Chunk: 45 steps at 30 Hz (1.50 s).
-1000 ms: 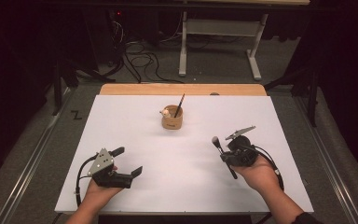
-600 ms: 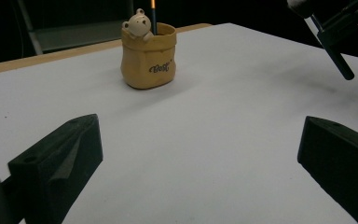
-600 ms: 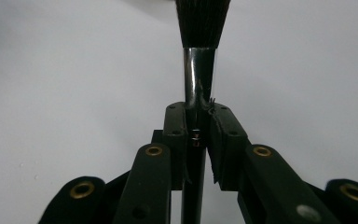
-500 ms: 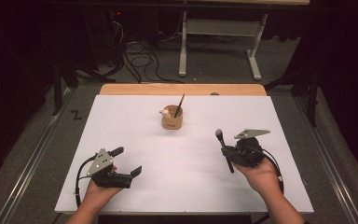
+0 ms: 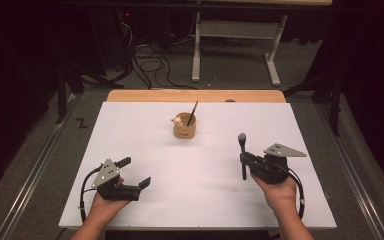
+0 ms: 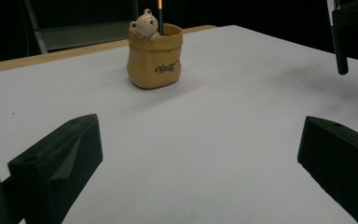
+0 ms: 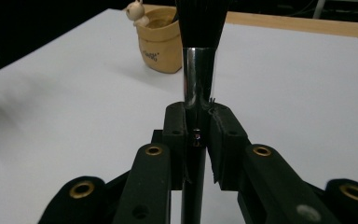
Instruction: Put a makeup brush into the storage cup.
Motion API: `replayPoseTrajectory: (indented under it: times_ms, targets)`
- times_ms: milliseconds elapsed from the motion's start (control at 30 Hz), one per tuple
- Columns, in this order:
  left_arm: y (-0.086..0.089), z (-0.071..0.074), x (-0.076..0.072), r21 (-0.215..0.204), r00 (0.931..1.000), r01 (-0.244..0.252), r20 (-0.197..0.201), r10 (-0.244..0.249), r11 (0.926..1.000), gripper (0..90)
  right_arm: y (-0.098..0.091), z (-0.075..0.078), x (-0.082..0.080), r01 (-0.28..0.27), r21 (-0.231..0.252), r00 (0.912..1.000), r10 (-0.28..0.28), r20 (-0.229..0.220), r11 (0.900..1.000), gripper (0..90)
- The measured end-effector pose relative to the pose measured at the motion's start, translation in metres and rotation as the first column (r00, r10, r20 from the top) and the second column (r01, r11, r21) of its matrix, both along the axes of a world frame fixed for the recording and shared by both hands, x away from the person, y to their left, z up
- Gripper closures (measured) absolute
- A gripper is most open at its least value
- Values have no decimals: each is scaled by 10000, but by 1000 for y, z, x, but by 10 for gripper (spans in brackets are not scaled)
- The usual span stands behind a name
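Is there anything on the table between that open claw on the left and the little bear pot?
Nothing: in the left gripper view, bare white table runs from the left gripper to the bear pot.

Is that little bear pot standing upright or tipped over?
Upright: the bear pot sits flat on the white table, mouth up, holding a pencil.

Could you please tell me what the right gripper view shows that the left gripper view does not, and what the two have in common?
The right gripper view alone shows the right gripper shut on the makeup brush, with its silver ferrule and black bristles standing above the jaws. The left gripper view alone shows the left gripper with its jaws wide apart and nothing between them, and the script lettering on the front of the holder. Both show the tan bear-decorated holder standing on the white table.
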<state>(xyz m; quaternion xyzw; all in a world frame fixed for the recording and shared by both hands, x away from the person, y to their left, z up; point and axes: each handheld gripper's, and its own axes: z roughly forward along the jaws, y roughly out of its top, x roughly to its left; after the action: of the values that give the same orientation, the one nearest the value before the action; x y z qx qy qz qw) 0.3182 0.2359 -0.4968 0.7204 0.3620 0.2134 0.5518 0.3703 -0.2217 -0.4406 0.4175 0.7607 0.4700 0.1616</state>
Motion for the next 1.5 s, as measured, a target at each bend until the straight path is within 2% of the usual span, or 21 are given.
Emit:
replayPoseTrajectory:
  times_ms: [100,167,300,500,700,800,933,1067,1133,1500]
  targets:
    - [1,0,0,-91,9999,-111,-38,111,9999,6,-4,-6,-4,131,168,9995,-136,294,9998,791]
    - [1,0,1,-131,9998,-155,-97,154,9998,6,-5,-11,-8,219,188,9950,-236,966,9996,790]
    - [0,0,1,-120,9998,-188,-118,186,9998,6,-6,-20,-12,338,332,9887,-382,1452,9989,791]
    - [0,0,0,-44,10000,-58,-57,57,10000,6,-9,-22,-10,339,650,9909,-421,1280,9973,791]
    - [0,0,-1,-10,9999,-66,-90,65,10000,6,-8,-21,-11,291,768,9891,-398,1419,9966,791]
    - [-2,0,0,71,10000,28,-58,-27,10000,6,-4,-17,-13,76,750,9861,-200,1651,9972,791]
    - [-3,0,0,190,9998,198,-29,-198,9996,6,5,-11,-12,27,1077,9831,-224,1819,9942,791]
    - [-4,0,0,136,9996,276,-64,-275,9995,6,15,-7,-5,-4,1076,9739,-241,2256,9942,791]
    - [-5,0,0,164,9995,317,-49,-316,9994,6,20,-6,-1,-2,1173,9724,-271,2316,9931,791]
    - [-4,1,-1,151,9995,323,19,-324,9994,6,39,0,31,89,1469,9765,-403,2119,9891,791]
